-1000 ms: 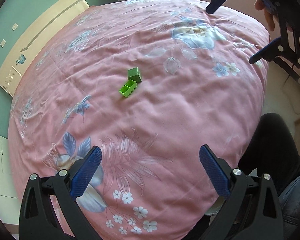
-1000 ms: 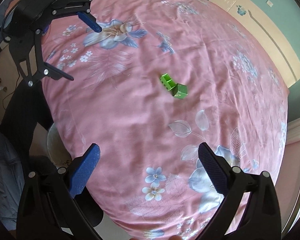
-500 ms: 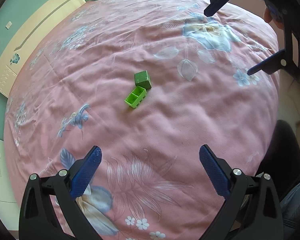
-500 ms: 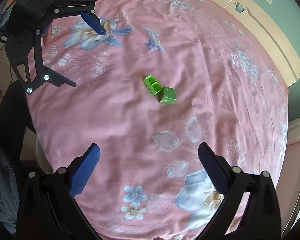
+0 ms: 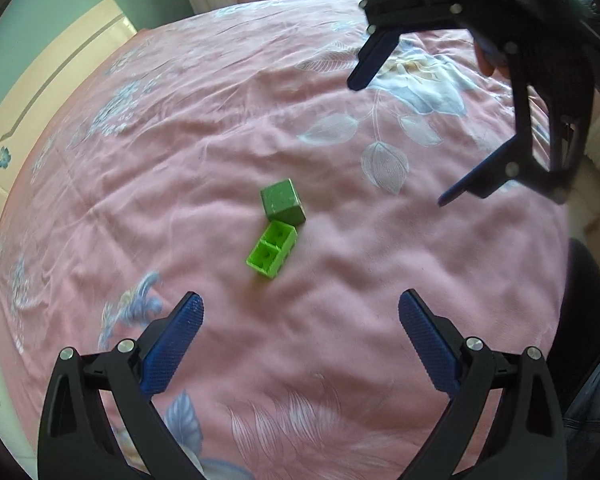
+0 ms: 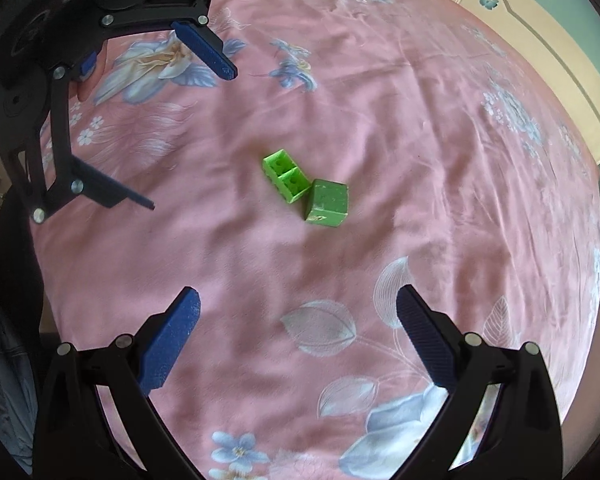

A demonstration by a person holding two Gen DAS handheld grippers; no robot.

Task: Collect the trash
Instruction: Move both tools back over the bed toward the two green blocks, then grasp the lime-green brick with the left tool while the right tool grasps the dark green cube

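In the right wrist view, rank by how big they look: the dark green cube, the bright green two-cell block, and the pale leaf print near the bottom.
1. Pale leaf print, though it lies nearer the camera, so its lead is unsure.
2 and 3. Dark green cube and bright green two-cell block look about alike; no ranking.

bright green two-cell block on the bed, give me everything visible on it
The bright green block looks like glossy moulded plastic: an oblong toy brick lying with its hollow underside up, showing two square cells split by a thin wall, each with a small round hole. It rests on the pink floral bedspread, near the middle of both views. One short end sits against the darker green cube, apparently touching. Neither hand-held gripper touches it; both are open and apart from it.
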